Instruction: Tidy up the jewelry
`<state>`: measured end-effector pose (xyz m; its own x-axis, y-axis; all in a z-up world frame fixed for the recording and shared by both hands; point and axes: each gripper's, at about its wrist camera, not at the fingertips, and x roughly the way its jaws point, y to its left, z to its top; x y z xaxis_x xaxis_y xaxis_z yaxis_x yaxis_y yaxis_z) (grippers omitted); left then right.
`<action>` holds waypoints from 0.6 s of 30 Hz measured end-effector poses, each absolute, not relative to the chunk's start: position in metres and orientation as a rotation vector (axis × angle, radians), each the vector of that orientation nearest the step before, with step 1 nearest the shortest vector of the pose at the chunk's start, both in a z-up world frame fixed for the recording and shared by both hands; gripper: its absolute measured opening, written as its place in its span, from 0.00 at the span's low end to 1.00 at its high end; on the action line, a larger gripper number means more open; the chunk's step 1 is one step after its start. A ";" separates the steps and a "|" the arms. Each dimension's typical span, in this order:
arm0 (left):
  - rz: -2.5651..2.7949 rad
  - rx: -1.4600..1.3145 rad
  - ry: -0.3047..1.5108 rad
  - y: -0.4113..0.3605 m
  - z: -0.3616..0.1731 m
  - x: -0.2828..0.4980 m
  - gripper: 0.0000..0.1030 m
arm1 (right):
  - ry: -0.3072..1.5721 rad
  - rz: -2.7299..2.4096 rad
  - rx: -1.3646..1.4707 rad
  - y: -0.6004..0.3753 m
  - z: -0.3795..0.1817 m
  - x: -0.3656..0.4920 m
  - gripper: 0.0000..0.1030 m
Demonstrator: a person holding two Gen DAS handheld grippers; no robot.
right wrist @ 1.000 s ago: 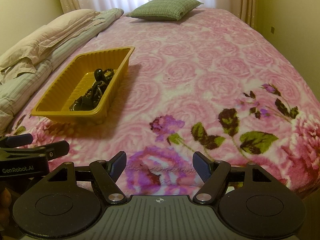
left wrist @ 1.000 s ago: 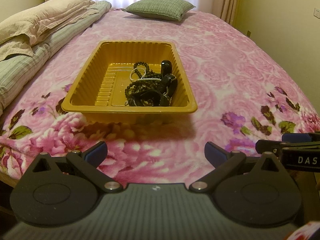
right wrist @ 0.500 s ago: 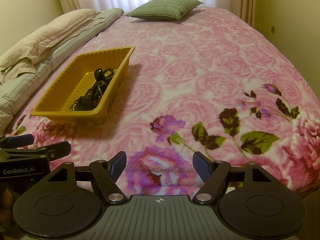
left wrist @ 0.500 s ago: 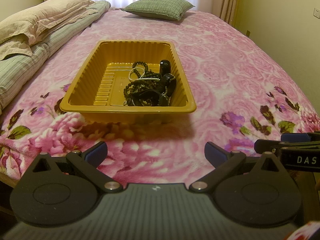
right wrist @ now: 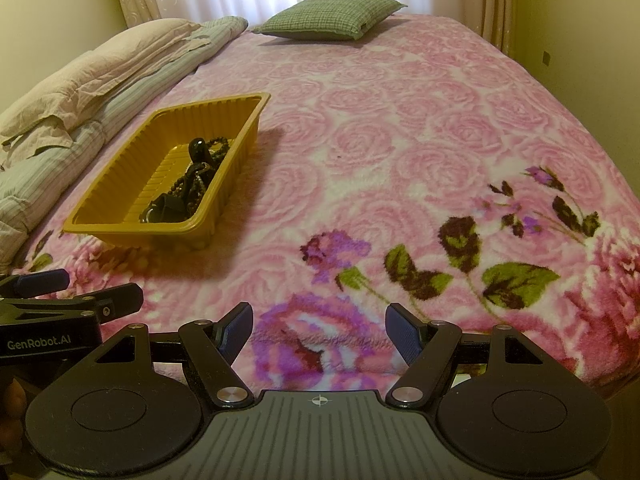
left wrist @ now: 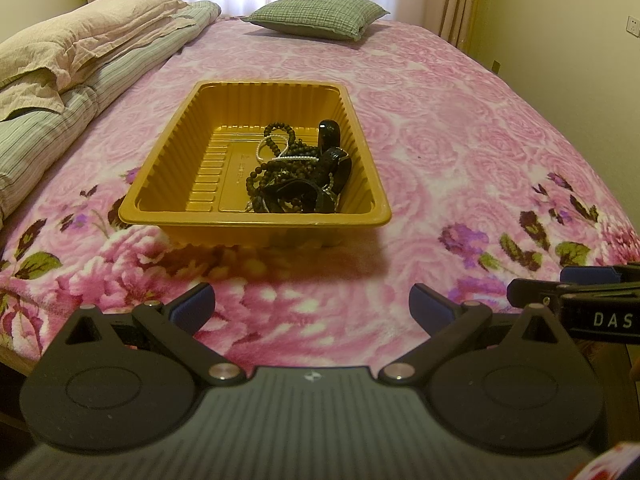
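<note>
A yellow plastic tray [left wrist: 160, 184] [right wrist: 120, 176] rests on the pink floral blanket. In its right half lies a tangled heap of jewelry [left wrist: 298, 176] [right wrist: 188, 188]: dark bead strings, a thin pale chain and black glossy pieces. My left gripper [left wrist: 312, 308] hovers at the bed's near edge, short of the tray, open and empty. My right gripper [right wrist: 320, 330] is open too, with nothing between its fingers, over the blanket to the right of the tray. Each gripper shows at the edge of the other's view.
A green checked pillow [left wrist: 320, 16] lies at the far end of the bed. Folded quilts and a beige pillow [left wrist: 80, 52] run along the left side. Yellow walls close in on the right, with curtains behind the bed.
</note>
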<state>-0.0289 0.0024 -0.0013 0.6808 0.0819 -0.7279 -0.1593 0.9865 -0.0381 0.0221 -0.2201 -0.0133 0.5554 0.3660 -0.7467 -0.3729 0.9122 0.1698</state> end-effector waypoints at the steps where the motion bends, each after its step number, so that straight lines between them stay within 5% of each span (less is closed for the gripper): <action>1: 0.136 -0.102 0.811 0.002 -0.001 -0.029 1.00 | 0.880 0.436 -0.009 -0.220 -0.013 0.022 0.71; 18: 0.134 -0.098 0.809 0.001 0.000 -0.027 1.00 | 0.879 0.436 -0.009 -0.219 -0.012 0.024 0.71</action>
<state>-0.0268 0.0010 -0.0001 0.6822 0.0818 -0.7266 -0.1567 0.9870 -0.0360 0.0244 -0.2186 -0.0121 0.5557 0.3657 -0.7467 -0.3729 0.9123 0.1693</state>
